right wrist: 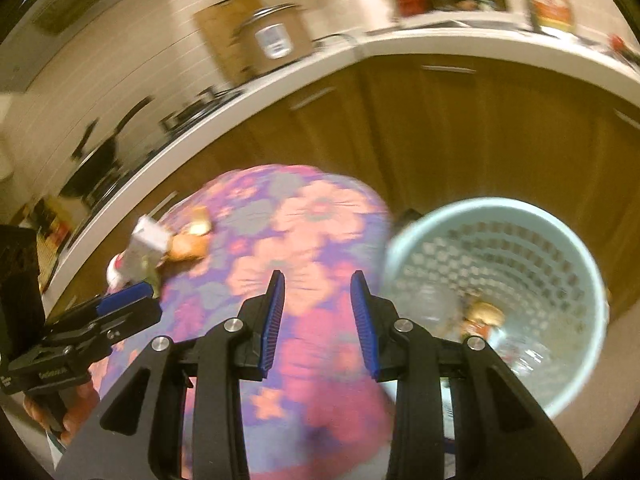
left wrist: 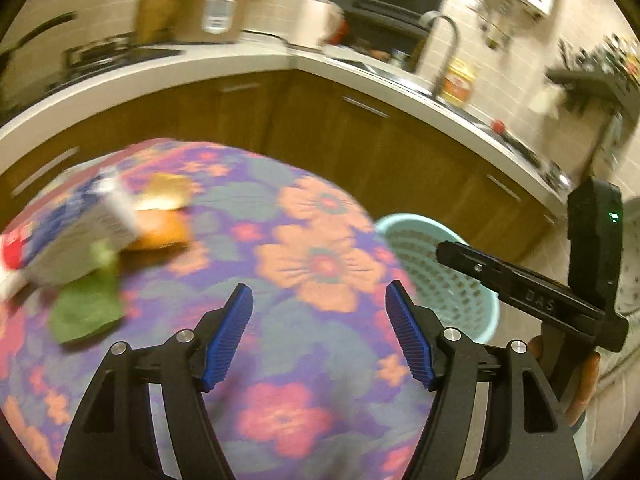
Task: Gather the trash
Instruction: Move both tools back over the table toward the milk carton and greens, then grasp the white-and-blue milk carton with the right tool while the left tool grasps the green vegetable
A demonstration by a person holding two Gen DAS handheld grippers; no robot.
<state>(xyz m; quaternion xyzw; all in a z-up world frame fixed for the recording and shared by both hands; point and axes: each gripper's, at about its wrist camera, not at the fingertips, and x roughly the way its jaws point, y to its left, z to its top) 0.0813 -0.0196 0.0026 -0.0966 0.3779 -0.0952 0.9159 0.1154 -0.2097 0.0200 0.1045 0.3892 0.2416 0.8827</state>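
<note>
While some trash lies in basket point(right wrist: 496, 216) right of counter point(left wrist: 320, 264), carton point(left wrist: 76, 228), bread point(left wrist: 164, 232), green scrap point(left wrist: 86, 312) remain far left. Left tool point(left wrist: 319, 310), right tool point(right wrist: 318, 304) open, empty.

Legible text limited to 1 marking: raised letters "DAS" on the black bar of the right gripper point(left wrist: 536, 300), seen in the left wrist view. White lettering on the black clamp body of the left gripper point(right wrist: 52, 374), seen in the right wrist view: too small and blurred to read. Printing on the white and blue carton point(left wrist: 76, 232), the rice cooker label point(left wrist: 218, 16) and the yellow packet point(left wrist: 458, 80) by the sink: blurred, unreadable.
</note>
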